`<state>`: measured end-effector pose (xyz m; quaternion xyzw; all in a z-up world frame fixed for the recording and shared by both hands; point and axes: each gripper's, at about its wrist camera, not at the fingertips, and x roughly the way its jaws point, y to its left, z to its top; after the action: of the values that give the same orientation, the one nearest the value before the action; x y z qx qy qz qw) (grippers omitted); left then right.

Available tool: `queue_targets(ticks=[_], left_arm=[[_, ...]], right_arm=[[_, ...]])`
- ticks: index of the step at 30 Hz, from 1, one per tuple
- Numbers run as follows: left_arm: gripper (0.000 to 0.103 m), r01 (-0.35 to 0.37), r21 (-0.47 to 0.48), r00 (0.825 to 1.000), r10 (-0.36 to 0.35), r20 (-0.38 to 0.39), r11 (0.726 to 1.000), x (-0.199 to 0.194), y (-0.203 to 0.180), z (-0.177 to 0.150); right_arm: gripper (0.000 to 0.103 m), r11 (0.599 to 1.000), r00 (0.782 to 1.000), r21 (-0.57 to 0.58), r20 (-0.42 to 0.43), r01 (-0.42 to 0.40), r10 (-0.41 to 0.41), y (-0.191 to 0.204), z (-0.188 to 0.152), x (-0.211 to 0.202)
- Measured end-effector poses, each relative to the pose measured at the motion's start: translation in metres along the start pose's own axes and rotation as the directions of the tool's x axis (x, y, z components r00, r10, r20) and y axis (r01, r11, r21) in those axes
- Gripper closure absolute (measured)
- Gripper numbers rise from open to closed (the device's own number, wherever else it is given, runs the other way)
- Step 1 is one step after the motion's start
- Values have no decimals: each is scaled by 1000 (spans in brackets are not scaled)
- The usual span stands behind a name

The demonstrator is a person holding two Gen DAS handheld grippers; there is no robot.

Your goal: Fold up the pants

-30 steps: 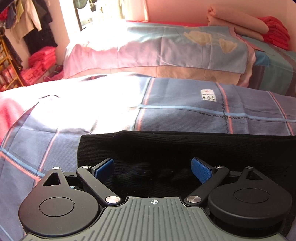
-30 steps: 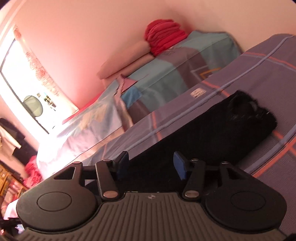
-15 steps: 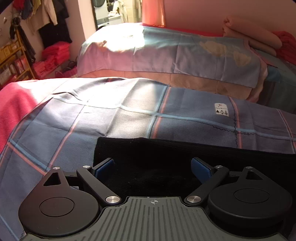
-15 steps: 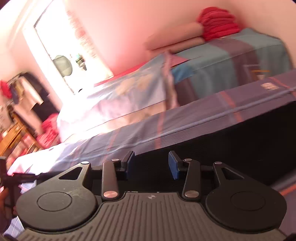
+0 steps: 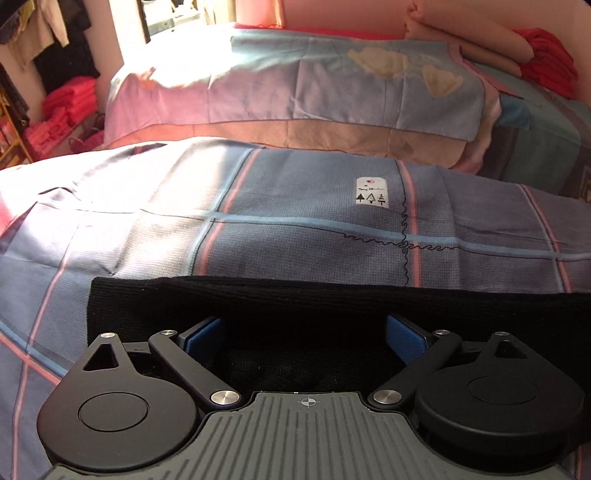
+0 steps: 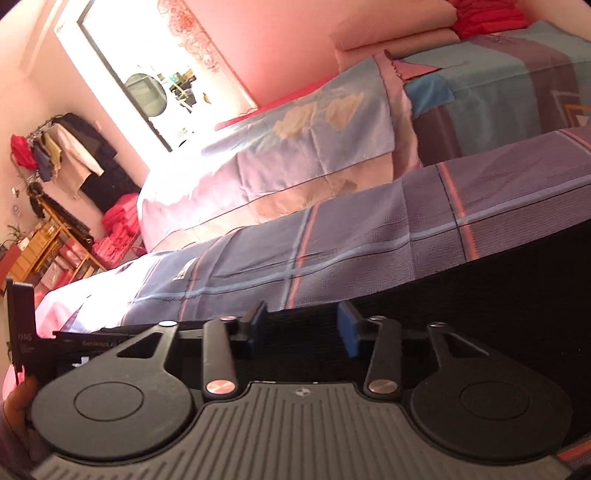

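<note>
The black pants (image 5: 332, 306) are seen as a ribbed, matt knit cloth. The plaid bedsheet (image 5: 295, 240) is woven with a fine waffle texture. The left gripper (image 5: 304, 332) is made of matt black plastic, with shiny metal pivot pins and blue rubbery pads (image 5: 404, 338).

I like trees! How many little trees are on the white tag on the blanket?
3 little trees stand side by side along the bottom of the white tag, which is on the checked blanket.

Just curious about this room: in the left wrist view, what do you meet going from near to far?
Left tongs → black pants → checked blanket → pale blue bedspread → pink wall.
</note>
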<state>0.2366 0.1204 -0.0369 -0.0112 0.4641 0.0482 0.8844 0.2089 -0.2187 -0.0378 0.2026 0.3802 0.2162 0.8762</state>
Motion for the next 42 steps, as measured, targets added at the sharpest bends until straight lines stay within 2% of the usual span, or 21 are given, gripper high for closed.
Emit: queue_targets(ticks=[3, 5, 6, 7, 8, 9, 10, 12, 14, 15, 17, 18, 20, 21, 22, 23, 29, 35, 37, 41, 42], left_arm=[[0, 34, -16, 999, -34, 7, 999, -16, 11, -11], [0, -19, 20, 1000, 19, -18, 1000, -12, 16, -18], [0, -59, 45, 998, 61, -29, 997, -7, 17, -20], [0, -90, 60, 995, 92, -32, 994, -5, 19, -22], [0, -93, 55, 995, 95, -28, 994, -6, 22, -22], [0, -93, 28, 995, 94, -28, 995, -10, 28, -21], [0, -89, 6, 995, 90, -33, 996, -12, 31, -20], [0, -95, -23, 995, 94, -39, 995, -19, 34, -19], [0, -126, -8, 991, 126, -55, 992, -21, 33, -17], [0, -141, 5, 988, 141, -62, 990, -22, 30, -15], [0, -161, 19, 984, 162, -67, 987, -24, 27, -13], [0, -167, 22, 983, 168, -71, 986, -25, 26, -11], [0, -177, 33, 981, 179, -74, 984, -28, 22, -9], [0, -181, 41, 980, 183, -73, 983, -28, 20, -9], [0, -185, 48, 979, 188, -74, 982, -28, 17, -7], [0, -187, 53, 979, 191, -77, 981, -28, 16, -7], [0, -181, 78, 979, 187, -77, 980, -29, 0, -3], [0, -175, 104, 980, 183, -76, 979, -27, -17, 0], [0, -172, 116, 981, 181, -74, 978, -26, -23, 0], [0, -164, 130, 981, 175, -81, 978, -22, -33, -2], [0, -160, 134, 981, 173, -87, 978, -20, -36, -3]], right_arm=[[41, 1000, 997, 1, -74, -31, 31, -12, -14, -7], [48, 998, 999, 57, -30, 27, -25, -36, -15, -22], [62, 987, 998, 153, 17, 50, -53, -55, -11, -33], [64, 968, 994, 243, 73, 61, -81, -72, -8, -48], [61, 952, 982, 289, 125, 103, -144, -80, -7, -63], [45, 937, 959, 302, 163, 175, -232, -85, -6, -79], [38, 935, 950, 293, 177, 198, -257, -86, -6, -88], [38, 948, 967, 281, 156, 151, -200, -94, -11, -101], [37, 940, 965, 292, 135, 179, -226, -106, -16, -108], [38, 919, 948, 310, 126, 241, -292, -116, -19, -112], [64, 874, 909, 365, 143, 319, -392, -133, -21, -125], [76, 846, 882, 394, 150, 360, -446, -139, -21, -133], [66, 808, 834, 415, 175, 419, -523, -140, -23, -145], [46, 788, 811, 419, 177, 451, -558, -141, -24, -151], [33, 773, 793, 421, 175, 475, -583, -140, -26, -155], [33, 766, 785, 418, 173, 488, -595, -140, -28, -158], [33, 758, 794, 449, 155, 473, -588, -142, -48, -175], [29, 765, 824, 474, 134, 435, -551, -146, -58, -180], [22, 770, 832, 482, 136, 419, -538, -147, -58, -181], [17, 787, 869, 491, 112, 374, -483, -151, -57, -176], [13, 795, 875, 485, 113, 365, -471, -151, -56, -174]])
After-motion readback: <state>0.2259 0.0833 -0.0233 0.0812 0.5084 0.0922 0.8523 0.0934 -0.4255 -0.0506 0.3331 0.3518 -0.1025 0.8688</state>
